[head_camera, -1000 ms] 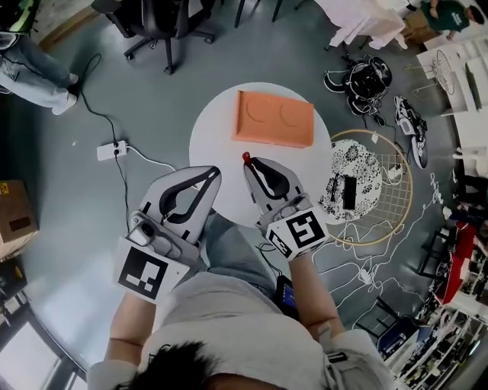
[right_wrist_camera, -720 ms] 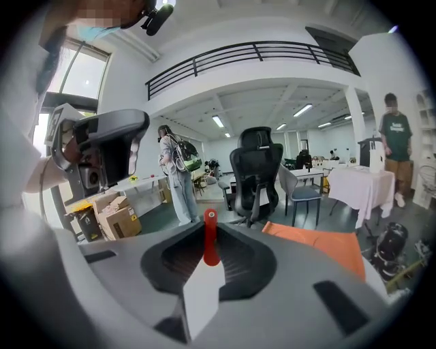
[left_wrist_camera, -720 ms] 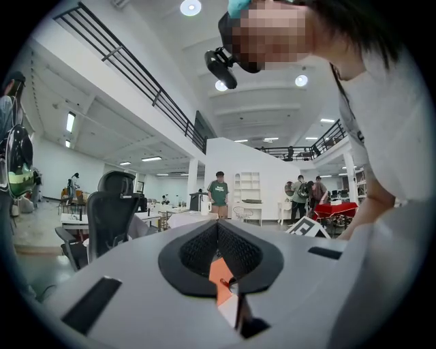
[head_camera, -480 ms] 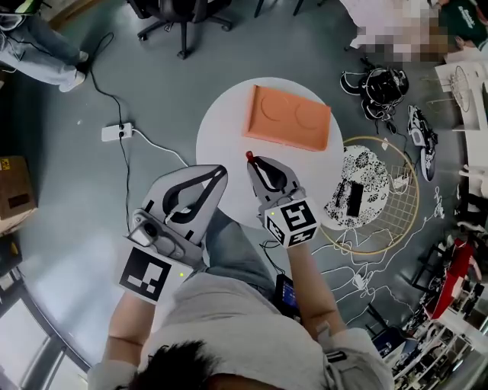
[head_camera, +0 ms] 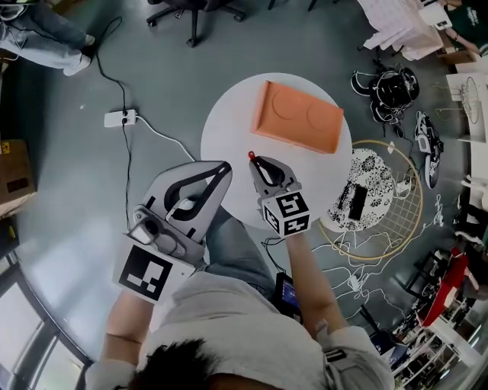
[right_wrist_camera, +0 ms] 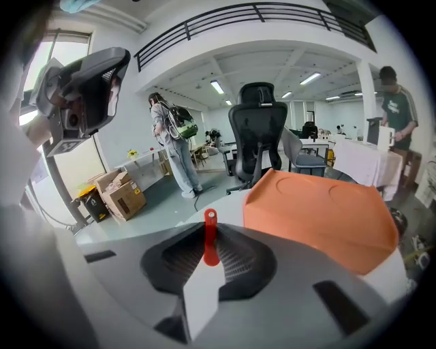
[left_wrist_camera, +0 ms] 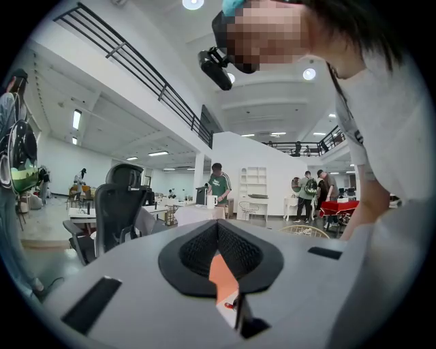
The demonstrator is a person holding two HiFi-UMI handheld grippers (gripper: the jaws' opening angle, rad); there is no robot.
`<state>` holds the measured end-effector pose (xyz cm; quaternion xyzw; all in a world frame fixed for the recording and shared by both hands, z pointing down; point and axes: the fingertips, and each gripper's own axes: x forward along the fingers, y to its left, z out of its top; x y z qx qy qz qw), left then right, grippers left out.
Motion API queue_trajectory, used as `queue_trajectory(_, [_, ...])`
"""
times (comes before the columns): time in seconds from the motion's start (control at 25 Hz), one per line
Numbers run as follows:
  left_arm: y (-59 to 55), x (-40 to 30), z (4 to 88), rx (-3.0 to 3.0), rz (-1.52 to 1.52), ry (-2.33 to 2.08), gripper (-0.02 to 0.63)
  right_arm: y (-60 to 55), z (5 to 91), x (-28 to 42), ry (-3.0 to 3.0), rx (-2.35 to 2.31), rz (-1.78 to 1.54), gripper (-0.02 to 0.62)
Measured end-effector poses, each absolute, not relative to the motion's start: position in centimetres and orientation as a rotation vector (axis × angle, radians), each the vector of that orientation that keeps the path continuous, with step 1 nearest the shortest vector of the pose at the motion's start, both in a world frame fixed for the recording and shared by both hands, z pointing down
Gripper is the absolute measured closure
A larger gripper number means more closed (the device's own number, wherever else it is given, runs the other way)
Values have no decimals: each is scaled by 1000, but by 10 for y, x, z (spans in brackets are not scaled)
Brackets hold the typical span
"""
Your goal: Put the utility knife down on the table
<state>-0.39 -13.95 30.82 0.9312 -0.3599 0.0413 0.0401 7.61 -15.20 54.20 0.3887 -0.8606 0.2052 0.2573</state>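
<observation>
A utility knife is held in my right gripper (head_camera: 254,162), which is shut on it; only the knife's red end (head_camera: 251,155) sticks out past the tips. In the right gripper view that red end (right_wrist_camera: 209,236) stands up between the shut jaws. The gripper hovers over the near part of the round white table (head_camera: 229,126), short of the orange box (head_camera: 299,116) lying on the table's far side. My left gripper (head_camera: 223,167) hangs at the table's near left edge, jaws shut with nothing in them. Through its hollow I glimpse the orange box (left_wrist_camera: 221,272).
On the floor to the left lie a white power strip (head_camera: 120,117) and its black cable. A wire ring with a patterned round mat (head_camera: 364,187) sits right of the table. An office chair (head_camera: 194,11) stands beyond. A cardboard box (head_camera: 11,175) is at far left.
My right gripper has reached a little further out over the table with the knife still in it. The left gripper has barely moved. The head view has shifted slightly.
</observation>
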Motion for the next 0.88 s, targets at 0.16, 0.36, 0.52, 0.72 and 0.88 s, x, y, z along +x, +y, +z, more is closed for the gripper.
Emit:
queue_trajectory(0.16, [-143, -5, 312, 2837, 131, -1105, 596, -150, 561, 76, -2286, 1019, 574, 537])
queue_trajectory(0.36, [-148, -8, 318, 2823, 139, -1107, 595, -148, 581, 77, -2238, 995, 598, 537])
queue_trajectory(0.52, [-149, -11, 323, 2814, 148, -1111, 595, -146, 593, 78, -2207, 987, 622, 537])
queue_trajectory(0.72, [-149, -11, 329, 2794, 153, -1118, 595, -143, 611, 81, -2160, 961, 639, 537])
queue_trajectory(0.88, [-149, -13, 331, 2782, 160, -1130, 596, -139, 621, 82, -2121, 927, 637, 537])
